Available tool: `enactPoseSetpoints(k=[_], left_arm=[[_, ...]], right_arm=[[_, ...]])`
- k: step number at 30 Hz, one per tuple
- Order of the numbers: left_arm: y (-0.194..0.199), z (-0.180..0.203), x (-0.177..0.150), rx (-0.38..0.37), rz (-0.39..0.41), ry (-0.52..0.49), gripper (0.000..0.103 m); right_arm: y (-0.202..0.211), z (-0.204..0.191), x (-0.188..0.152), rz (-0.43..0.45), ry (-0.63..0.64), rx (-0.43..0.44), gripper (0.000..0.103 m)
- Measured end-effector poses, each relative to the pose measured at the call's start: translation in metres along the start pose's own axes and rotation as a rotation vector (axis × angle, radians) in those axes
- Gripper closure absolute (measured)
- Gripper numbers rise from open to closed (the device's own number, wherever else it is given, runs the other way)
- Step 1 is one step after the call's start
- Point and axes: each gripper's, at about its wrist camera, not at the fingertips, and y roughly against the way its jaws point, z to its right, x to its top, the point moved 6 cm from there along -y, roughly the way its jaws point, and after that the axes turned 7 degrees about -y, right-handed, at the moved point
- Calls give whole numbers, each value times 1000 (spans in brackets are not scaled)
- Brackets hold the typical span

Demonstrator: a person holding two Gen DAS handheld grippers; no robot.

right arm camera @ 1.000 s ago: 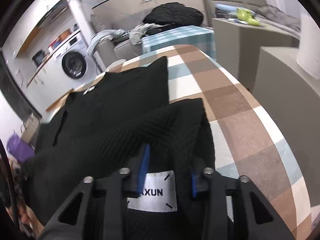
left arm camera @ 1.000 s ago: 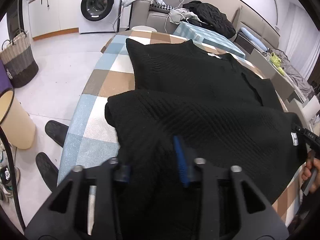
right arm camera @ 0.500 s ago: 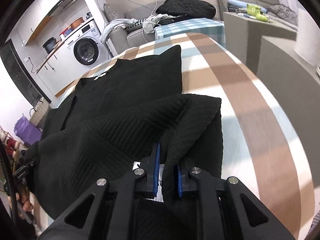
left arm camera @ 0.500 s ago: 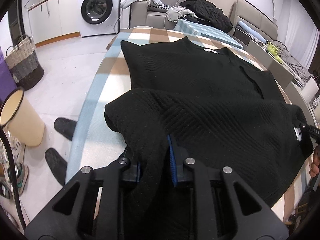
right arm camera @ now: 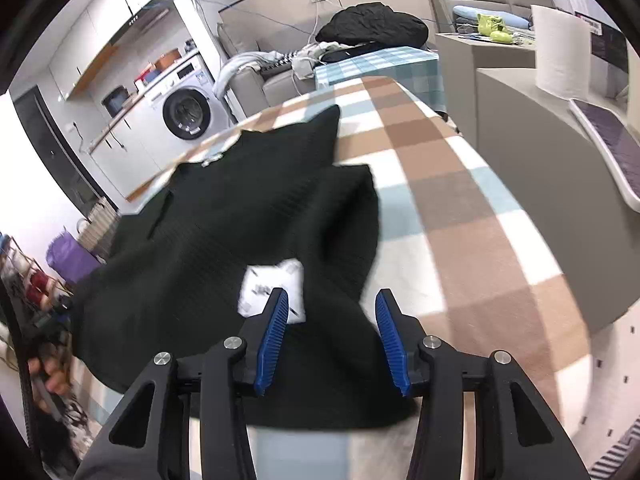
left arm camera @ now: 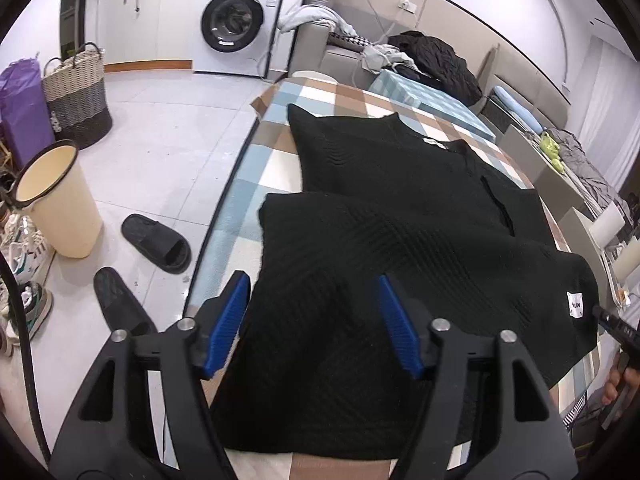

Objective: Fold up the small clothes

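A black knit sweater (left arm camera: 400,216) lies on the checked tablecloth (left arm camera: 272,168), its near half folded up over the far half. A white label (left arm camera: 576,304) shows on the folded edge at the right. My left gripper (left arm camera: 312,304) hangs over the sweater's near left part, its jaws opening, blue pads (left arm camera: 228,316) clear of the cloth. In the right wrist view the sweater (right arm camera: 224,232) is blurred, its white label (right arm camera: 276,292) just ahead of my right gripper (right arm camera: 328,320). Those jaws are opening too, with the cloth below them and nothing pinched.
Left of the table on the floor are two black slippers (left arm camera: 156,244), a cream bin (left arm camera: 56,200) and a woven basket (left arm camera: 76,96). A washing machine (left arm camera: 236,28) and a sofa with clothes (left arm camera: 432,60) stand behind. Grey cabinets (right arm camera: 520,92) flank the table's right.
Both grippers carried the sweater's near edge forward over the far half, then let it go and spread their jaws. The folded part now lies flat on the sweater.
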Motion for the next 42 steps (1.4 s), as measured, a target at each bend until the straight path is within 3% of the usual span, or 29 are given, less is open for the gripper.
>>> enactPoseSetpoints(k=[5, 11, 15, 19, 22, 27, 29, 31, 32, 34, 36, 39, 41, 42], left_arm=[[19, -2, -2, 41, 10, -10, 39], [34, 1, 10, 81, 26, -20, 38], [32, 12, 16, 74, 14, -45, 38], [22, 20, 12, 62, -8, -68, 38], [13, 19, 5, 60, -38, -62, 38], [6, 17, -13, 58, -86, -81, 37], [6, 12, -19, 64, -100, -71, 37], [4, 6, -25, 64, -108, -53, 37], [4, 3, -28, 62, -113, -42, 37], [3, -2, -35, 56, -125, -24, 37], [3, -5, -41, 56, -131, -12, 37], [10, -7, -45, 55, -104, 4, 37], [15, -10, -45, 28, -67, 31, 49], [16, -11, -45, 20, -64, 43, 74]], right_arm=[[23, 13, 20, 46, 46, -58, 56], [113, 11, 94, 252, 201, -136, 55], [153, 19, 125, 294, 251, -154, 42], [114, 19, 100, 138, 272, -96, 39], [52, 13, 52, -38, 222, 18, 39], [-3, 5, 3, -172, 166, 97, 39], [-12, 4, -5, -180, 145, 102, 44], [-19, 4, -9, -188, 138, 98, 64], [-21, 3, -10, -188, 141, 99, 66], [-21, -1, -11, -177, 165, 106, 88], [-15, -7, -8, -151, 187, 136, 97], [3, -15, 1, -82, 164, 198, 97], [8, -19, 5, -72, 141, 234, 97], [9, -21, 7, -68, 128, 249, 97]])
